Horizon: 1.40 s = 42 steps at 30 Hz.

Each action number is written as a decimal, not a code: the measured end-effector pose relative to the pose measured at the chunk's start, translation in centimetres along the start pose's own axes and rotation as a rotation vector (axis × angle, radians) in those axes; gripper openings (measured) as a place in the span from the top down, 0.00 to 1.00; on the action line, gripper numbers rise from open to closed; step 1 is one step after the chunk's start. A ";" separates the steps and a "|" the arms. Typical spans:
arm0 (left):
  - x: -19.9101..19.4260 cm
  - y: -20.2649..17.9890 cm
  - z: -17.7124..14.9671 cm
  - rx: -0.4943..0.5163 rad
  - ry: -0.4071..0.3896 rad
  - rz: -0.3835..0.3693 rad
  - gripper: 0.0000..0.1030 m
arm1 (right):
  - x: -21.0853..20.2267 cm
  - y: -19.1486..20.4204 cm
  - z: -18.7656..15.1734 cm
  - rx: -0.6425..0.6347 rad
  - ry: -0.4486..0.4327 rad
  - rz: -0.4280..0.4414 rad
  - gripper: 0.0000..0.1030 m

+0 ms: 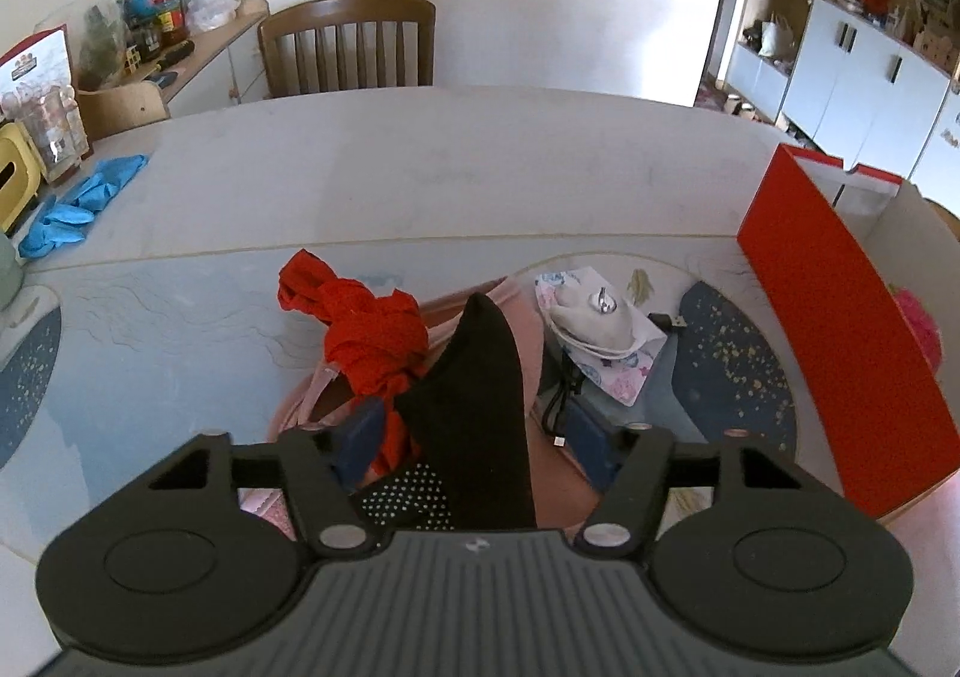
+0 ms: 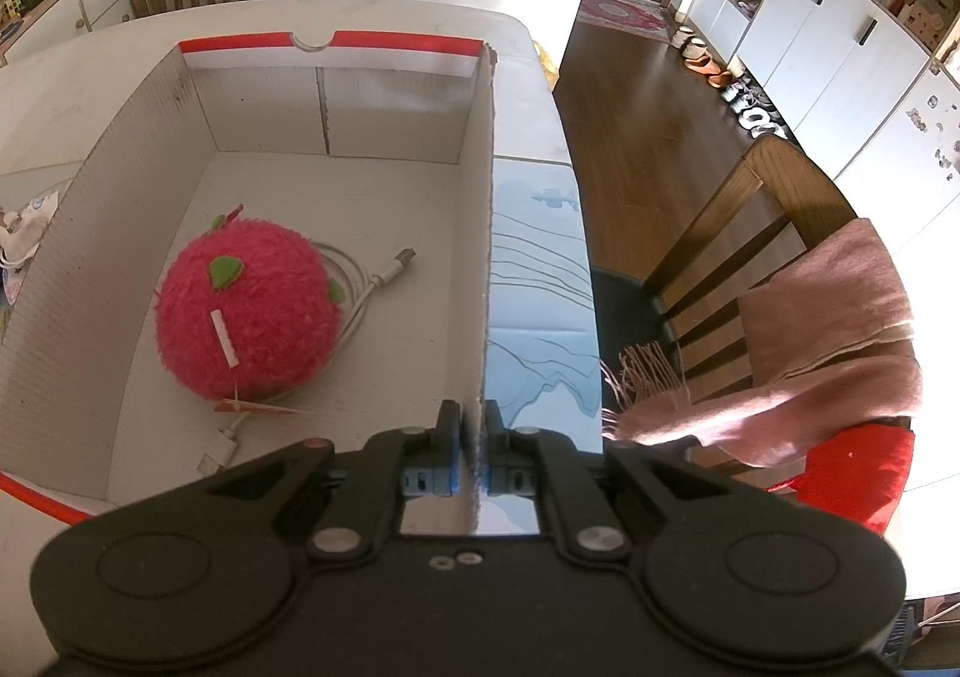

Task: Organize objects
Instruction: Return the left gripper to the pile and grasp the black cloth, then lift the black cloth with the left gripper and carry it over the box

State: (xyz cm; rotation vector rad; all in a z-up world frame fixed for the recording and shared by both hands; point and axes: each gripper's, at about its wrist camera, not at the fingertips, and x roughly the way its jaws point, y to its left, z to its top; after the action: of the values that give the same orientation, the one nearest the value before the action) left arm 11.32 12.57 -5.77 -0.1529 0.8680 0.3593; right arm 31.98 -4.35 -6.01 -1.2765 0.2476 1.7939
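Partly done: pink plush ball [image 2: 246, 311] and white cable [image 2: 372, 281] already boxed. Box wall [image 2: 486, 233] is clamped by right gripper [image 2: 471, 437]. Left gripper [image 1: 474, 437] is spread around black sock [image 1: 474, 395], grip apparently unmade; red cloth [image 1: 366, 335] and pouch [image 1: 600, 329] are left on table.

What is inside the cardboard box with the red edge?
Inside the box lies a fluffy pink ball with green spots, on top of a white cable. The ball covers part of the cable; anything else beneath it cannot be seen.
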 end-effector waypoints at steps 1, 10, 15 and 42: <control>0.1 -0.1 0.0 0.002 0.002 0.005 0.41 | 0.0 0.0 0.0 0.001 -0.001 0.000 0.94; 0.5 -1.2 -0.3 0.082 0.000 0.073 0.89 | 0.0 -0.1 -0.1 -0.002 -0.003 0.002 0.94; -0.2 -1.2 -0.3 0.107 -0.021 0.068 0.97 | 0.0 -0.1 -0.1 -0.004 -0.004 0.002 0.94; -7.2 -4.6 7.9 0.109 -0.086 -0.280 0.98 | 0.2 -0.2 0.1 -0.014 -0.011 0.033 0.96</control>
State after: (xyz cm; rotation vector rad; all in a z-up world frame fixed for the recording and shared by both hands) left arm 14.46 8.69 4.71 -0.1544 0.7666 0.0563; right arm 32.09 -4.06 -6.10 -1.2788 0.2514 1.8330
